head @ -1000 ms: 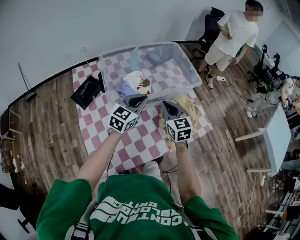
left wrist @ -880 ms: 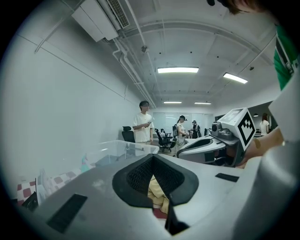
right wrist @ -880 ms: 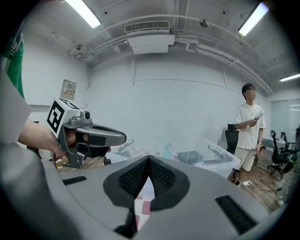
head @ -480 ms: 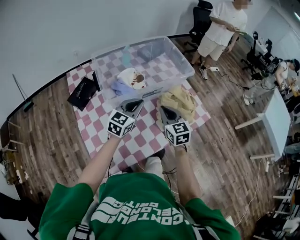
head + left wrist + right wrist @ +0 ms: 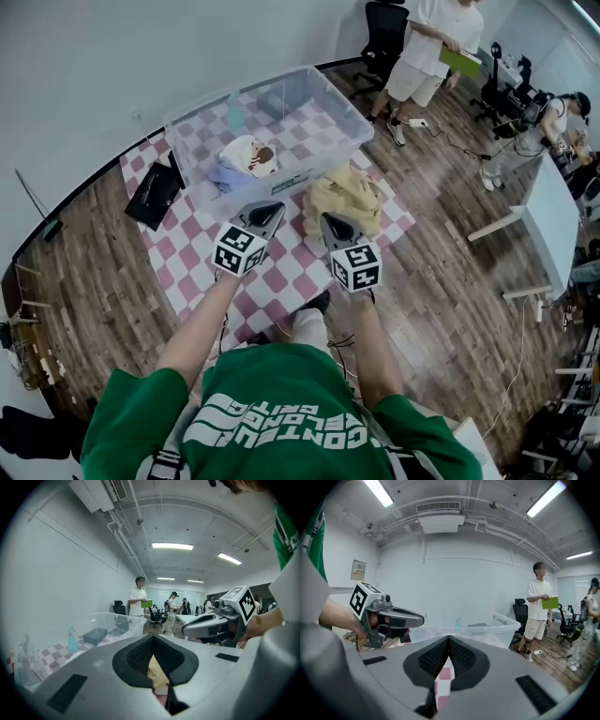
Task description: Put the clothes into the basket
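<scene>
The left hand-held gripper (image 5: pixel 270 207) and right hand-held gripper (image 5: pixel 327 220) have their jaws pressed together, empty, above the checkered mat (image 5: pixel 281 281). A yellow garment (image 5: pixel 345 195) lies at one o'clock, just beside the clear basket (image 5: pixel 361 141) at twelve.

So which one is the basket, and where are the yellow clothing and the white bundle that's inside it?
Basket (image 5: pixel 309 173): head view, on its clear front wall.
Yellow clothing (image 5: pixel 345 197): head view, middle of the heap on the checked cloth.
White bundle (image 5: pixel 242 152): head view, its top, inside the basket.
</scene>
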A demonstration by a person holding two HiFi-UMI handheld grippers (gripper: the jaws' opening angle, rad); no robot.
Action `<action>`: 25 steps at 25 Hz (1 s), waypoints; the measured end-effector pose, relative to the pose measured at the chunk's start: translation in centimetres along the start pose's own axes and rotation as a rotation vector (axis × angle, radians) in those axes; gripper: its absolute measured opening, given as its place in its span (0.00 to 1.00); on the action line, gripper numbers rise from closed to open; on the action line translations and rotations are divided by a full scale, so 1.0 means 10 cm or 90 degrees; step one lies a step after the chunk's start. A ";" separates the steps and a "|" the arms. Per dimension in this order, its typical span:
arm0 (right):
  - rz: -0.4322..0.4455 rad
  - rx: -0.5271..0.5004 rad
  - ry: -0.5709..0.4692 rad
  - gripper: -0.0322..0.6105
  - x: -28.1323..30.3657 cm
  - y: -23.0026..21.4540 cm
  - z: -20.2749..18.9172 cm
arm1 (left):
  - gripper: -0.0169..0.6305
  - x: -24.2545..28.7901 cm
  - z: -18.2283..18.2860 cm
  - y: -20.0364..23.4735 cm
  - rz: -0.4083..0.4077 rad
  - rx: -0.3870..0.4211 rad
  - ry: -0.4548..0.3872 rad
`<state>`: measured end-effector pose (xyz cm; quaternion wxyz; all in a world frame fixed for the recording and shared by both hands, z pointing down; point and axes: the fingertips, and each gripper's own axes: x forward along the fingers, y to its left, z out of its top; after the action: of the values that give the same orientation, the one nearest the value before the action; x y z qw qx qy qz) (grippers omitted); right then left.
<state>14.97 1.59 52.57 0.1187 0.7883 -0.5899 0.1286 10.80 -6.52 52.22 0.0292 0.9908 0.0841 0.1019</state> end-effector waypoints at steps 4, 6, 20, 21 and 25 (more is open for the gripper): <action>-0.023 0.009 0.014 0.06 -0.07 -0.18 -0.15 | 0.03 0.18 -0.10 -0.03 -0.012 -0.003 0.017; -0.038 0.017 0.022 0.06 -0.12 -0.31 -0.25 | 0.03 0.29 -0.16 -0.05 -0.017 -0.005 0.026; -0.174 0.084 0.094 0.07 -0.46 -1.42 -1.07 | 0.03 1.11 -0.74 -0.23 -0.080 -0.034 0.106; -0.177 0.092 0.097 0.07 -0.46 -1.49 -1.10 | 0.03 1.16 -0.80 -0.23 -0.083 -0.038 0.112; -0.182 0.137 0.108 0.09 -0.41 -1.75 -1.23 | 0.04 1.36 -1.03 -0.25 -0.090 -0.058 0.144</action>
<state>29.91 14.31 62.06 0.1000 0.8584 -0.4430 0.2386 21.39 -1.29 64.78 0.0715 0.9622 0.1517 0.2145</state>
